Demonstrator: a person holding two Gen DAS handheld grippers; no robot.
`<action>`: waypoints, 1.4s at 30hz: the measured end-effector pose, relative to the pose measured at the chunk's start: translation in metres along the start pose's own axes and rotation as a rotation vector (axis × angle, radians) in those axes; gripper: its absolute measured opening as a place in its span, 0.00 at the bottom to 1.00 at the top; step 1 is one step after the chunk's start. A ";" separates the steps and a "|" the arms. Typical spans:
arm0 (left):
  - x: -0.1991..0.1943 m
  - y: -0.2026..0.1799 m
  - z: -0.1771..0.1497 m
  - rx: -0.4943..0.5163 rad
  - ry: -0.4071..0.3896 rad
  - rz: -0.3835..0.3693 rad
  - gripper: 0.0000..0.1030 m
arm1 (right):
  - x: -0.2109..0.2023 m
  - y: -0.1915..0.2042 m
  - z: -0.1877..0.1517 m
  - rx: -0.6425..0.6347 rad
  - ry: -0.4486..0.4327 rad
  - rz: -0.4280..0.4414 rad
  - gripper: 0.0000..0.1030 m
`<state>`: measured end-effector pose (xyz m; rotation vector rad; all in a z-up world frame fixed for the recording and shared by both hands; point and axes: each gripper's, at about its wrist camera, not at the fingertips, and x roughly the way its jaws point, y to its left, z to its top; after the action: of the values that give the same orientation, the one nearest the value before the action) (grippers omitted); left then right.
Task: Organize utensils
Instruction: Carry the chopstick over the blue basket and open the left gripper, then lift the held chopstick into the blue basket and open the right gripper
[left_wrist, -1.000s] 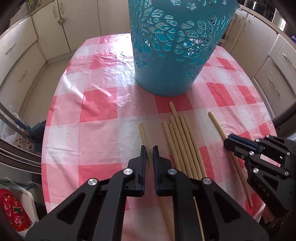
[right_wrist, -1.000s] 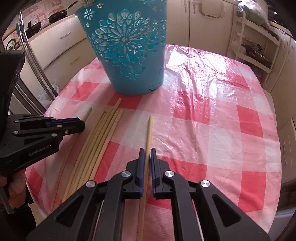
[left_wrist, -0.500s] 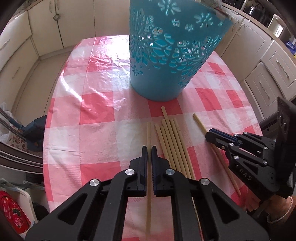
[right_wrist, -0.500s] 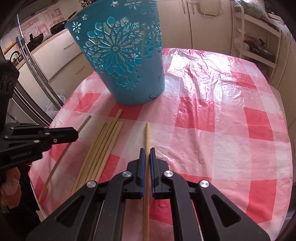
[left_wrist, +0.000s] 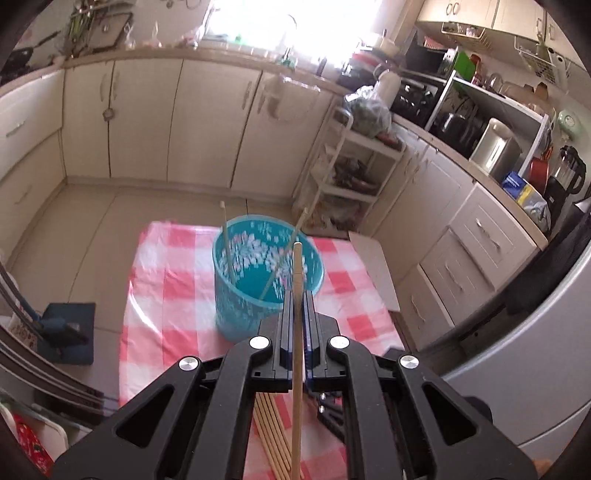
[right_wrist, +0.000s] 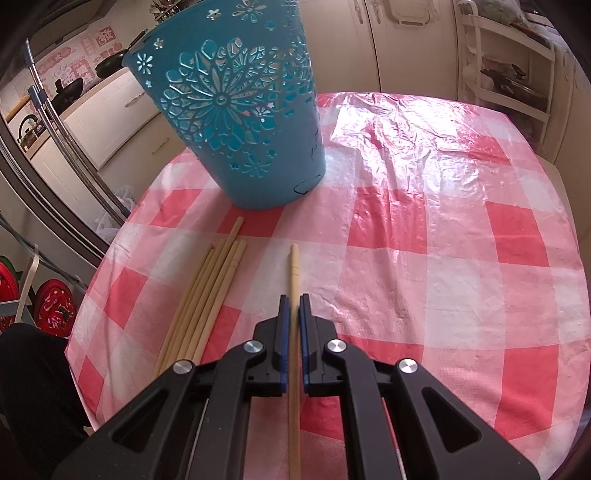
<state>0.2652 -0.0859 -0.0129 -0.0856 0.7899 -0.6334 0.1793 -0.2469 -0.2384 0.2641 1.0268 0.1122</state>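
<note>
Holding one chopstick pinched lengthwise, the left gripper sits above the teal basket, stick tip aimed at its open mouth. Right gripper clamps another chopstick low over the tablecloth, farther from that opening.

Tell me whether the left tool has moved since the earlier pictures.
Yes. The left tool, shut on a pale wooden chopstick, rose: the perforated turquoise plastic basket, earlier looming above it, now shows its open mouth below.
</note>
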 end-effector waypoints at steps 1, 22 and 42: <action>0.000 -0.004 0.012 0.010 -0.037 0.015 0.04 | 0.000 0.000 0.000 0.000 0.001 0.000 0.06; 0.123 0.015 0.061 -0.051 -0.332 0.293 0.04 | 0.002 -0.001 0.003 -0.008 0.013 0.013 0.06; 0.044 0.081 -0.051 -0.105 -0.220 0.465 0.79 | -0.005 0.017 -0.006 -0.118 0.053 -0.044 0.15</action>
<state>0.2941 -0.0363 -0.1010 -0.0632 0.6005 -0.1377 0.1717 -0.2308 -0.2328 0.1313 1.0742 0.1405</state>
